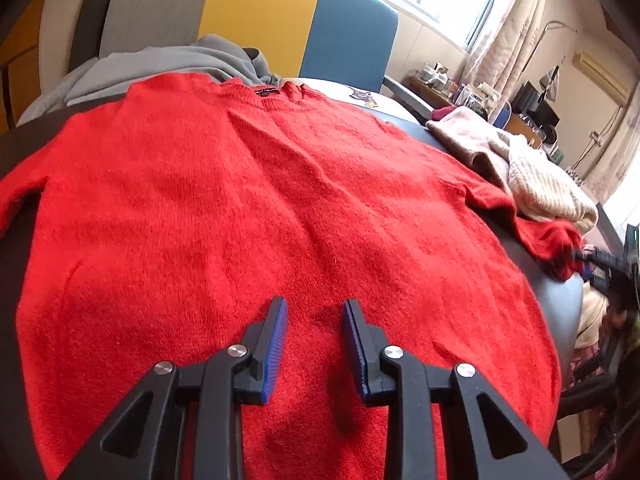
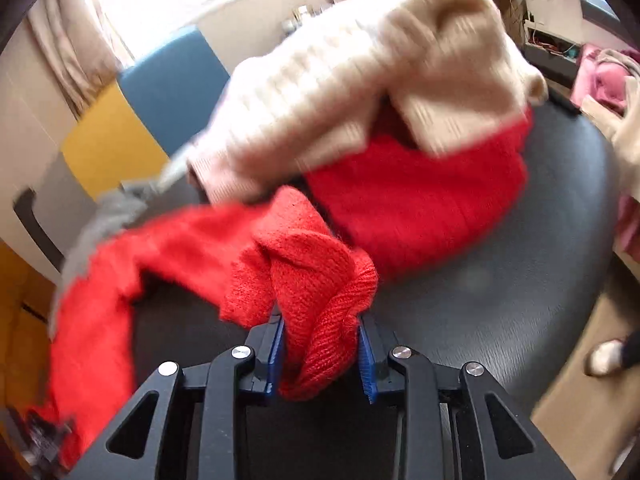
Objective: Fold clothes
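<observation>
Lying flat across the dark desk (image 1: 560,304), the red sweater (image 1: 256,208) had its collar toward the far edge and its hem toward the near edge. The left gripper (image 1: 315,332) hovered over the hem part of the sweater, jaws parted with nothing between them, the knit directly beneath its blue pads. The right gripper (image 2: 320,354) was closed on the bunched cuff of the sweater's sleeve (image 2: 316,304) at the desk's right edge, the knit squeezed between both pads. The sleeve ran from there back toward the body. A cream sweater (image 2: 352,92) lay beyond it at the right side of the desk, touching the red sleeve. A grey garment (image 1: 168,64) sat at the far edge behind the collar.
</observation>
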A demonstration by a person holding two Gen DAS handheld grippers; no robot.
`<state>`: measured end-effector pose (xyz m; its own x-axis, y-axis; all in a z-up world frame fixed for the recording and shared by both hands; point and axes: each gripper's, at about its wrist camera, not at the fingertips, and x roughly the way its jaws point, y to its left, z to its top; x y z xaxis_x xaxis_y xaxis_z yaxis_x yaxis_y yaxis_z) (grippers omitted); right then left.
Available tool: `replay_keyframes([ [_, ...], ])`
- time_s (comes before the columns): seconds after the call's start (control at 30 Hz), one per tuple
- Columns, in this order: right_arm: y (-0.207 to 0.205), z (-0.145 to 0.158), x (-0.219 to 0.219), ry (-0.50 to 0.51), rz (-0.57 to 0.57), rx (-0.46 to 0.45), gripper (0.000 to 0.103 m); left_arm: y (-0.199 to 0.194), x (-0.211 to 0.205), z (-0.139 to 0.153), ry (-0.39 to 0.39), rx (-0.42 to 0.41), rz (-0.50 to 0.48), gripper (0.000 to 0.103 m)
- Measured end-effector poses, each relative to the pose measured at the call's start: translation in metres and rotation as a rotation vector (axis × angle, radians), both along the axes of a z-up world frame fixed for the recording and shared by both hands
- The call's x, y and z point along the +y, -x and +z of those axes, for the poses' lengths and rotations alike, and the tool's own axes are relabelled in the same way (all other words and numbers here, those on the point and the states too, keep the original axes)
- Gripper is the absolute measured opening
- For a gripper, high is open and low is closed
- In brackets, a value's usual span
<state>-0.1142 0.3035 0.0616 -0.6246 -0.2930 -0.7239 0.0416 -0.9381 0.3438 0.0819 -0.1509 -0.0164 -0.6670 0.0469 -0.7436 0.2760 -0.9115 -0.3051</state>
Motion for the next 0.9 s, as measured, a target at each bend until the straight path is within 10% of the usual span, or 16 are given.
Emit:
replay_keyframes([
  [0.37,0.055,0.098,-0.235,-0.097,0.523,0.237,0.033,-0.004,-0.006,-0.001,-0.100,0.031,0.012,0.029],
  [0.53,0.010,0.081,-0.326,-0.040,0.807,0.222,0.068,-0.006,-0.018,0.009,-0.176,0.025,0.022,0.033],
  [0.7,-0.032,0.039,-0.310,0.071,0.835,0.122,0.095,0.004,-0.049,0.023,-0.247,0.045,0.074,0.034],
  [0.9,-0.050,-0.034,-0.288,0.004,0.745,0.013,0.103,0.042,-0.086,0.029,-0.202,-0.007,0.163,0.040],
])
